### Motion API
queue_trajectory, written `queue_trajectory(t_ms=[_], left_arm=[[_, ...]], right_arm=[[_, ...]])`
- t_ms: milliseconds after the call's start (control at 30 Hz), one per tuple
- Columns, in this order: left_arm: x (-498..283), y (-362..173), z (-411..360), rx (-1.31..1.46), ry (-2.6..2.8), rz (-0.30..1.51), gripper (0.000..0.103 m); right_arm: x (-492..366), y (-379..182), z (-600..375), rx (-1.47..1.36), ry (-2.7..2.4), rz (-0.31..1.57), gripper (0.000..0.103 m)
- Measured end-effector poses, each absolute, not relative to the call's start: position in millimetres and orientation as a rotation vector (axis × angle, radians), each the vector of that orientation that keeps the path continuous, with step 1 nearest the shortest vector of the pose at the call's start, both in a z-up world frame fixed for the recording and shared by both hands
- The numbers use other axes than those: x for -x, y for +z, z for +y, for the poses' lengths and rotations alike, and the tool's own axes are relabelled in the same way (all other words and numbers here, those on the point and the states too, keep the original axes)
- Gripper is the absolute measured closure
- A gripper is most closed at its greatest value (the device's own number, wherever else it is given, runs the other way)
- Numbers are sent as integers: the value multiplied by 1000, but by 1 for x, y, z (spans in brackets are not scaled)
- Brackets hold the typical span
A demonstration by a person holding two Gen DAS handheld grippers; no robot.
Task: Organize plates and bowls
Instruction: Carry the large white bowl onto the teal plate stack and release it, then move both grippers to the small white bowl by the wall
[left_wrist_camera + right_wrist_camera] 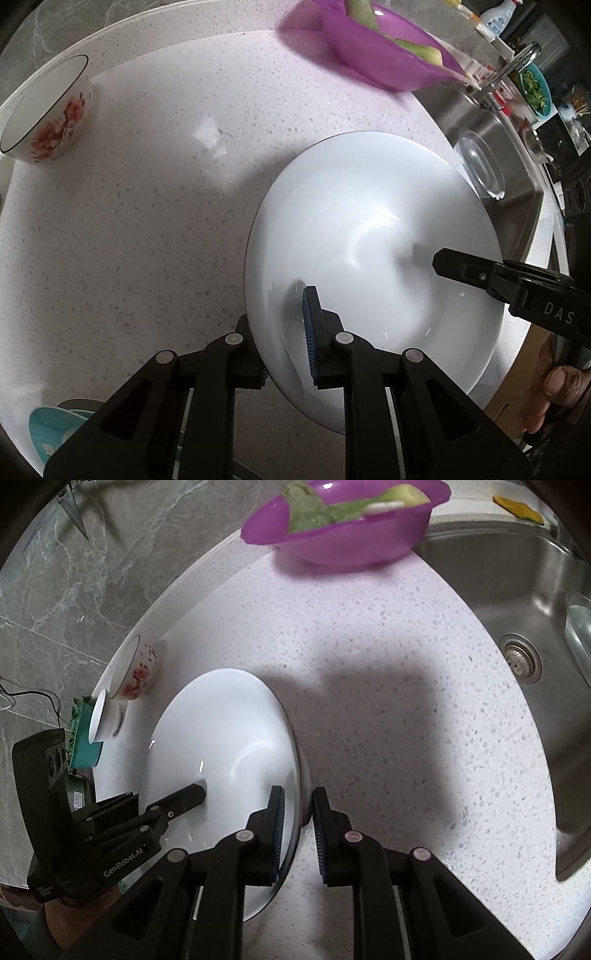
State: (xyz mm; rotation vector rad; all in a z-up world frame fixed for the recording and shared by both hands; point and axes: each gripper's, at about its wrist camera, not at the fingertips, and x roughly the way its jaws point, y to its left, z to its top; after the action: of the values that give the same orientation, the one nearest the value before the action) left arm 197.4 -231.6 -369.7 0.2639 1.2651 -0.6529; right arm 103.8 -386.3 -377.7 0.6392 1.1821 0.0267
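I have the large white glazed bowl by its rim from two sides, held over the pale speckled stone counter, with the steel sink off to its right. My left gripper pinches the near-left rim: one blue-padded finger sits inside the bowl, the other outside and below the rim, pressed nearly together on the thin wall. My right gripper does the same on the opposite rim, its fingers narrowed onto the edge with the rim running between them. So both pairs are clamped on the bowl, neither spread.

The bowl's mouth faces up and a little toward me. It is round, so it has no real long axis; the line that matters runs rim to rim between my two grips. Whether its foot touches the counter or hangs just clear, I cannot tell.

I judge this to be the carrying step: the bowl is lifted or about to be set down somewhere it belongs. The next move calls for keeping both hands level with each other so the bowl does not tip, and for choosing a bare patch of counter.

Further out, a small white bowl with red flowers stands at the far left edge, a translucent purple plastic bowl with green vegetable pieces sits at the back near the sink, and a teal dish shows at my lower left.
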Motion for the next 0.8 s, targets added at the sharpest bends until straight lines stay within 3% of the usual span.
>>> queue_trajectory(t_ms=[433, 567, 633, 667, 700, 733, 800], left_arm=[[-202, -368, -230, -277, -643, 1227, 89], [-201, -367, -225, -257, -626, 1222, 86], [-200, -362, -219, -239, -621, 1208, 72], [-198, -357, -215, -226, -620, 1191, 51], [-197, -352, -212, -215, -622, 1179, 33], [-195, -345, -207, -202, -627, 1167, 29], [-190, -329, -196, -174, -643, 1144, 18]], right_arm=[[-103, -383, -381, -609, 41, 1170, 86], [-100, -383, -381, -617, 56, 1165, 81], [-98, -379, -382, -617, 60, 1145, 73], [-97, -375, -382, -620, 62, 1133, 68], [-96, -372, -383, -619, 61, 1122, 56], [-94, -367, -385, -615, 60, 1110, 50], [-89, -354, -390, -617, 57, 1084, 48]])
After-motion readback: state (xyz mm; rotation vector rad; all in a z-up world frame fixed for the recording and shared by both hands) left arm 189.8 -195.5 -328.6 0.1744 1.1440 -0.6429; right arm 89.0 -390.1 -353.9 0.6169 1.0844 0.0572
